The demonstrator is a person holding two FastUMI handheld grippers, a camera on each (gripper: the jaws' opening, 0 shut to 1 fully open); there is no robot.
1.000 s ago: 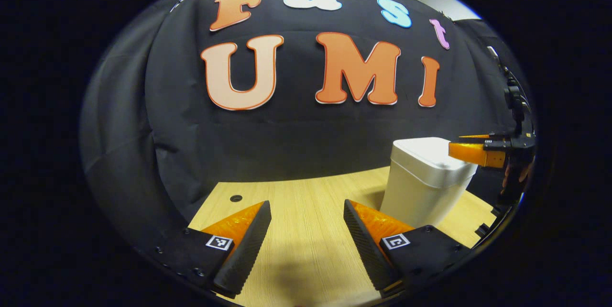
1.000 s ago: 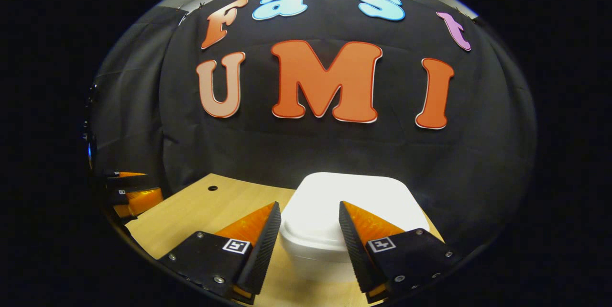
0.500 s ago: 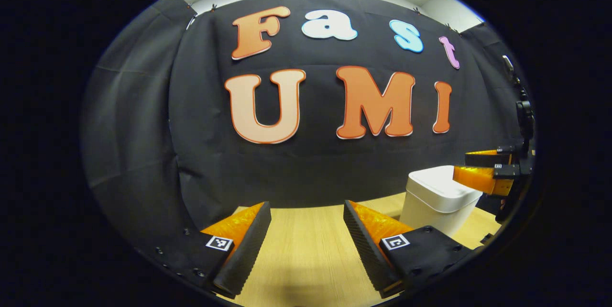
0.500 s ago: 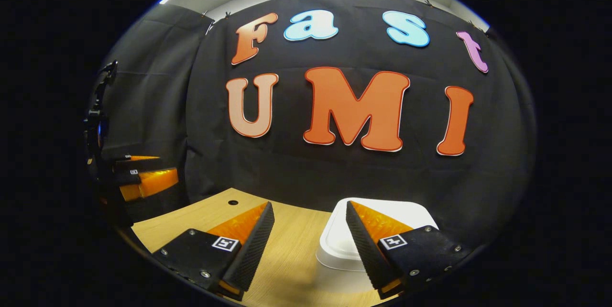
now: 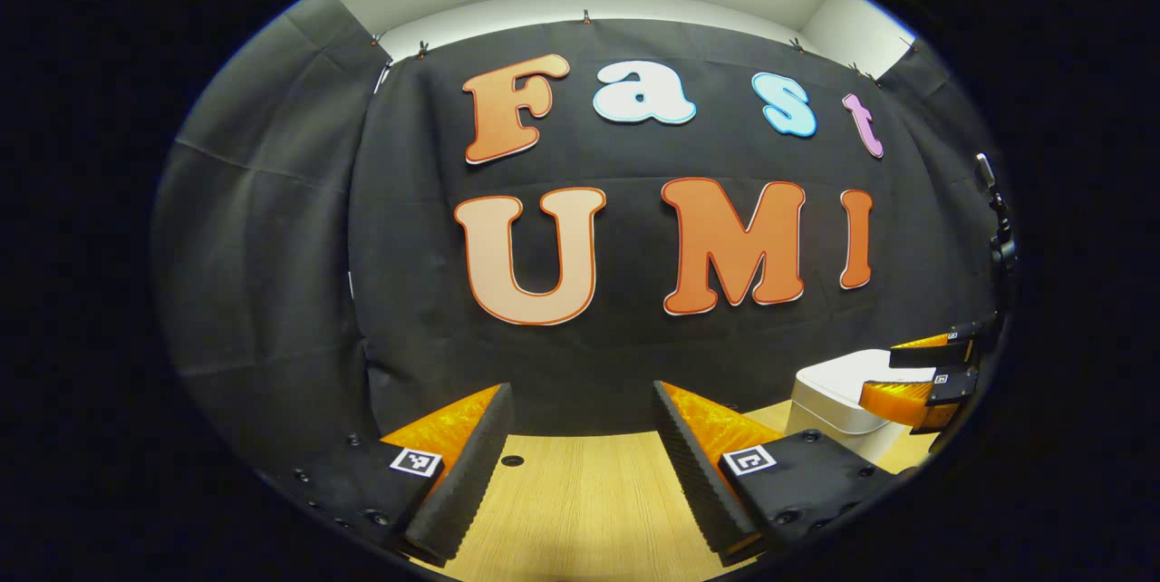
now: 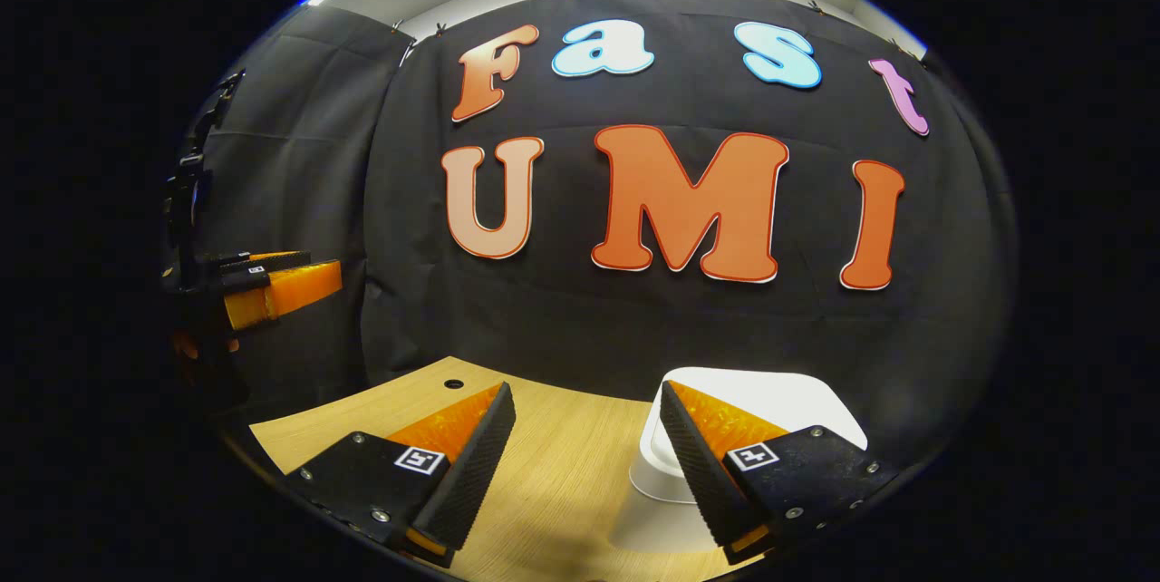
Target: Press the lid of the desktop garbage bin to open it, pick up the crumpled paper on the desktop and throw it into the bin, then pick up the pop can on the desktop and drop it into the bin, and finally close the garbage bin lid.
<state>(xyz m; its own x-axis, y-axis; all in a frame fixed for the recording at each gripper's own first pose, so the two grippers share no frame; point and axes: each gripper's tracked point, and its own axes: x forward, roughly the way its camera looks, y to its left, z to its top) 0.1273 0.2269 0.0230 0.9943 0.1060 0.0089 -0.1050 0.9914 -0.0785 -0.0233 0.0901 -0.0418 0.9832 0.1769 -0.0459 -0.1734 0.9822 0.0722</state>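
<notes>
Left gripper (image 5: 580, 446) open, empty, over desk (image 5: 580, 509). Right gripper (image 6: 587, 451) open, empty, low centre; bin (image 6: 770, 396) lower right, lid closed.

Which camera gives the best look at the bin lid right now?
The right gripper view: the bin lid lies close ahead, shut, partly behind the right gripper's fingers. The left gripper view shows it small at its right edge.

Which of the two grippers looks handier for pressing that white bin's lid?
Probably the right gripper: the bin with its shut lid sits just ahead of it. The left gripper, open too, faces bare table, bin off to its side.
</notes>
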